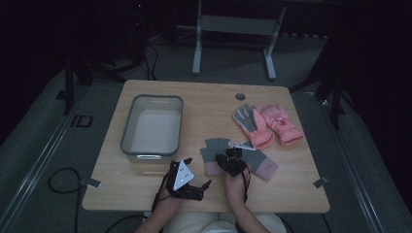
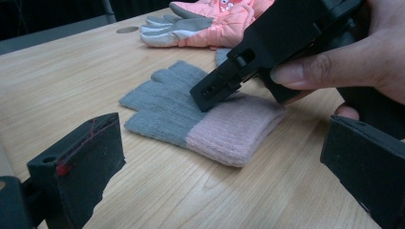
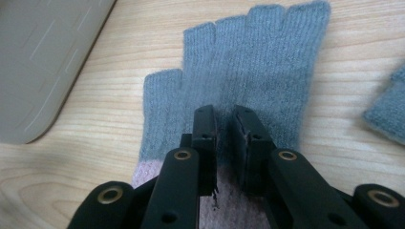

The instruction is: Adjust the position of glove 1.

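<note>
- Right gripper (image 1: 232, 162) is down on the near grey knit fingerless glove with a pink cuff (image 3: 248, 62). Jaws stand narrow with a slim gap, tips at the knit near where grey meets pink. No fabric pinched between the pads that I can see, so not a grip yet.
- Left gripper (image 1: 190, 183) hovers just left of it over bare wood, jaws wide, nothing in them.
- That glove lies flat near the front edge, fingers pointing away from me. Its matching grey and pink knit glove (image 1: 260, 162) lies just right of it.
- To do this well, I think: press the tips into the knit so a fold bunches between the pads, close on both layers, then lift straight. Soft knit will sag and could drag on its mate, so lift clear before moving sideways.
- Grey plastic rectangular tub (image 1: 152, 125) sits to the left, empty, apart from the gloves; likely drop spot.
- Pair of pink padded winter gloves with grey palms (image 1: 266, 124) lies further back on the right.
- Light wooden tabletop (image 1: 204, 99) has a round cable hole near the far edge.
- Room is dark: grey floor, a metal table frame behind, cables on the floor at left.
</note>
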Demonstrator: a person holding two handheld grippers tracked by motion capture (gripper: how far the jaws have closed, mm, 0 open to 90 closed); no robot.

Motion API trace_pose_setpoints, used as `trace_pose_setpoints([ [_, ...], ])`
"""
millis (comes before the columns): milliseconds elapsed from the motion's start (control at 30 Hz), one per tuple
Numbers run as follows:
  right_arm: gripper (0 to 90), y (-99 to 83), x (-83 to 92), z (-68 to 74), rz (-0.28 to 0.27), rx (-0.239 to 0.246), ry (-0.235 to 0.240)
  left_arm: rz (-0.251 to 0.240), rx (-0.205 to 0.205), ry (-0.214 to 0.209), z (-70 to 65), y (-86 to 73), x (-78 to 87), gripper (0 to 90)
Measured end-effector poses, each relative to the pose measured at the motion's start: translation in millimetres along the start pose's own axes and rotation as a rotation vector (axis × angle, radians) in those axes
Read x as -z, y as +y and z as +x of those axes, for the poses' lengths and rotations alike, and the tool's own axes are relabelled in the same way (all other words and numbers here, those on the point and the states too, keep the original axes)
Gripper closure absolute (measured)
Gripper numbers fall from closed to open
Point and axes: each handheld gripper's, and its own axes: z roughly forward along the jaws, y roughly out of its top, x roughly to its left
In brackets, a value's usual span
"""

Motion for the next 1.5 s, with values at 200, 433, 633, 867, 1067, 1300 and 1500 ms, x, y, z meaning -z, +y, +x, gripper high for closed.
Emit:
trace_pose_setpoints([
  [200,69.8,3.4,7.4,3.1,-0.023,0.075,0.006,0.001,0.007,-0.006,1.0,0.0,0.0,0.4],
  [433,73.4,37.5,38.6,-20.2,-0.082,0.379,0.061,0.006,0.004,-0.005,0.8,0.2,-0.5,0.5],
  [633,73.6,57.5,53.5,-60.6,-0.025,0.551,0.137,0.005,0.004,-0.007,0.9,0.2,-0.5,0.5],
  [867,70.2,57.8,55.6,-109.0,0.084,0.651,0.145,0.002,0.021,-0.006,2.0,0.1,-0.4,0.5],
  [1067,62.8,51.3,52.1,-133.7,0.154,0.678,0.177,0.009,0.003,0.002,-0.2,0.5,-1.0,0.5],
  [1300,57.6,49.0,41.5,-140.5,0.208,0.712,0.198,0.01,0.003,0.003,-0.3,0.5,-1.0,0.5],
  [1500,73.5,46.9,40.6,-138.1,0.204,0.751,0.195,0.008,0.006,0.004,0.1,0.4,-0.9,0.4],
])
